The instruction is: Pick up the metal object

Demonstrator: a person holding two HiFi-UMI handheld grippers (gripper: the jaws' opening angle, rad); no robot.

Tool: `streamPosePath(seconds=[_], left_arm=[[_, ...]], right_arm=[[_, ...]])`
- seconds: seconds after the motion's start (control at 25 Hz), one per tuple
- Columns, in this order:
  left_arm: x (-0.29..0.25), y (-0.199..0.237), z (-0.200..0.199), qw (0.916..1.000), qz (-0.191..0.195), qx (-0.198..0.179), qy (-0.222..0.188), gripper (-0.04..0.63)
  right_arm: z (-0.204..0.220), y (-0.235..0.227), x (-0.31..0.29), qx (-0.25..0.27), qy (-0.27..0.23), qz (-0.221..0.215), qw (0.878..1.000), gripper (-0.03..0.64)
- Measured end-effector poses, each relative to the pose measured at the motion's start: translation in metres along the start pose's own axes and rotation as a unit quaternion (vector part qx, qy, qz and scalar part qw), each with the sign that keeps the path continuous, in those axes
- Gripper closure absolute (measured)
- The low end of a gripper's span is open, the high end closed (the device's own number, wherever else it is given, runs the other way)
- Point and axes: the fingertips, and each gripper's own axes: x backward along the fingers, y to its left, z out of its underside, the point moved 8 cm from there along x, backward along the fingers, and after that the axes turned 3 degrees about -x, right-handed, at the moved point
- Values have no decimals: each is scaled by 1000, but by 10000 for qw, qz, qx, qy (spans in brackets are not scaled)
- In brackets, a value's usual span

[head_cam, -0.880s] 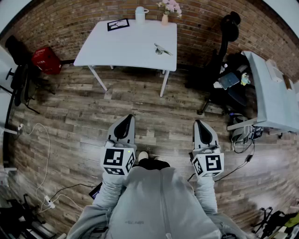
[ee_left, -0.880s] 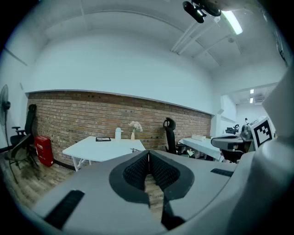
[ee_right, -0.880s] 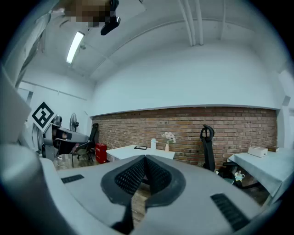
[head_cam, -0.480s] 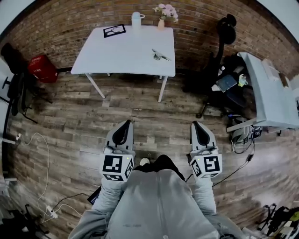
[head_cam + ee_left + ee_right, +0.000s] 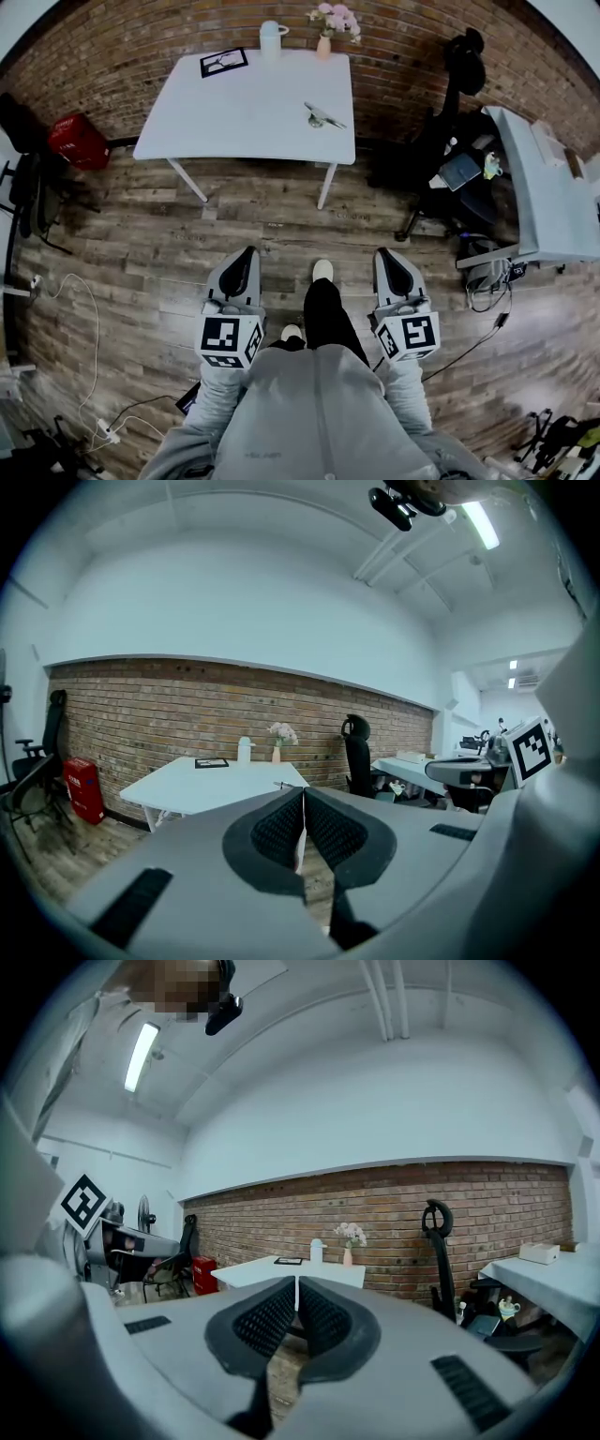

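Observation:
A small metal object (image 5: 322, 116) lies on the right part of a white table (image 5: 234, 112) against the brick wall, far ahead of me. In the left gripper view the metal object (image 5: 282, 785) shows as a tiny shape at the table's near right edge. My left gripper (image 5: 240, 264) and right gripper (image 5: 392, 262) are held low over the wooden floor, well short of the table, both shut with nothing between the jaws. In their own views the left gripper (image 5: 303, 793) and right gripper (image 5: 296, 1282) point toward the table.
On the table stand a white jug (image 5: 270, 37), a vase of pink flowers (image 5: 325, 30) and a framed picture (image 5: 223, 62). A black office chair (image 5: 450, 103) and a second white desk (image 5: 548, 187) are on the right. A red case (image 5: 75, 141) and cables (image 5: 80, 309) lie left.
The person has stepped forward: a leg and shoe now show between the grippers, and the table looks slightly larger and closer. Both grippers stay shut.

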Motion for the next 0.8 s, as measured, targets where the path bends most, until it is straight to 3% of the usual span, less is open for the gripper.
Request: streamPosePath(seconds=[0.44, 0.8], left_arm=[[-139, 15, -53, 9998, -154, -27, -96, 568], [-212, 15, -90, 9988, -451, -74, -163, 569]], right_arm=[[-39, -89, -119, -34, -135, -281, 9995, 592], [-64, -147, -185, -28, -220, -633, 9978, 592]])
